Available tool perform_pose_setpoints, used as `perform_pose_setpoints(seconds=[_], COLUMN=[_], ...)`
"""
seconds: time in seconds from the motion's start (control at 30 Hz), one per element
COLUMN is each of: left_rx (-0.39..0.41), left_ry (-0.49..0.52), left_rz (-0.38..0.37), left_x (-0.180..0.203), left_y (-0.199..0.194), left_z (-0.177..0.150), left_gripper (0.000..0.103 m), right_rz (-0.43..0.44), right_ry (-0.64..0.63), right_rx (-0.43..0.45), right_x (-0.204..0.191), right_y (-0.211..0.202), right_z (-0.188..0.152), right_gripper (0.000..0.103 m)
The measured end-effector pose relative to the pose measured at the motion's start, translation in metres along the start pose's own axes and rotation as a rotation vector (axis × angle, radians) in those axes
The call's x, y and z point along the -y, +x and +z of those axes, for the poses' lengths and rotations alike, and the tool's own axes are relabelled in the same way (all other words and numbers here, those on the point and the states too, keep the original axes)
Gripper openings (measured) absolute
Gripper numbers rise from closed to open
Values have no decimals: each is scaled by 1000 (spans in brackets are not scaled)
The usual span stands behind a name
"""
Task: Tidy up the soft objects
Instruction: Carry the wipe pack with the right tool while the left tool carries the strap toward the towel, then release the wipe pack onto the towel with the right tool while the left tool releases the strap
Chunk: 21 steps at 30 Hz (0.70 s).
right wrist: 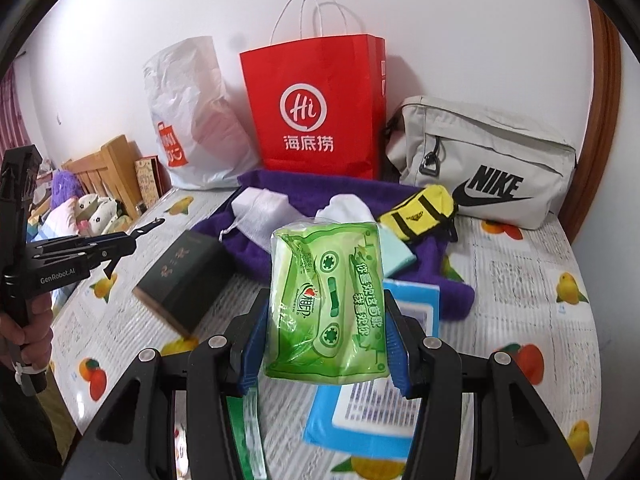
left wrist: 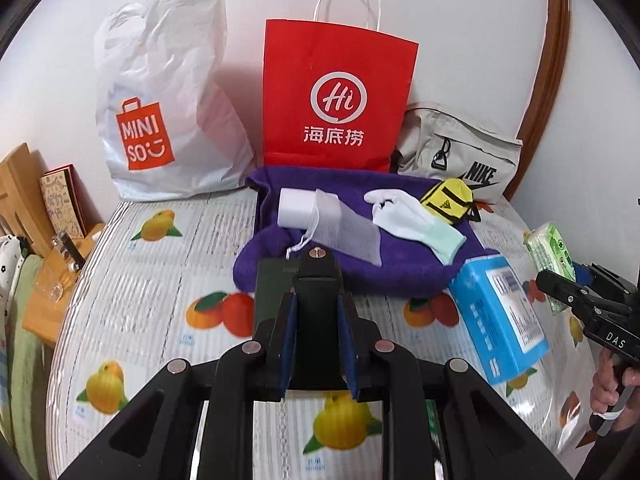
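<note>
Right wrist view: right gripper (right wrist: 326, 312) clamps a green tissue pack (right wrist: 326, 304) above the table (right wrist: 520, 280).
Purple towel (right wrist: 432, 256) lies at 12 o'clock; left gripper (left wrist: 316, 312) grips a black block (left wrist: 318, 280), glove (left wrist: 416, 216) at 1 o'clock.

Our left gripper (left wrist: 316, 320): jaws drawn close, clamped on black upright piece, held low and level. Our right gripper (right wrist: 324, 344): jaws spread wider, pinching green packet (right wrist: 326, 304) by its sides, raised off surface.
</note>
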State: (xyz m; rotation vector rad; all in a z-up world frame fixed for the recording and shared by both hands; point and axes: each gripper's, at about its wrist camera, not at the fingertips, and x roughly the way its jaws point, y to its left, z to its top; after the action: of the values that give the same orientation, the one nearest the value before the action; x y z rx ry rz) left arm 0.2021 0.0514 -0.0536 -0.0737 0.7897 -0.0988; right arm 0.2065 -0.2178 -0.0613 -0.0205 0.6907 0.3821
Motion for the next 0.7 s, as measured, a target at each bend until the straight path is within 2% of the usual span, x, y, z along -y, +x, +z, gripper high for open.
perform_pose_setpoints(seconds=[0.4,0.7], left_rx=[2,-8], left_ry=[-2,-36], left_rz=[-9,-20], left_x=[4,0], left_y=[39,69], left_z=[42,62], left_gripper=[20,20], right_rz=[-13,-28], right_ry=[32,15], right_rx=[-20,-38], right_x=[30,43], right_y=[50,87], right_z=[38,68], right_gripper=[51,51])
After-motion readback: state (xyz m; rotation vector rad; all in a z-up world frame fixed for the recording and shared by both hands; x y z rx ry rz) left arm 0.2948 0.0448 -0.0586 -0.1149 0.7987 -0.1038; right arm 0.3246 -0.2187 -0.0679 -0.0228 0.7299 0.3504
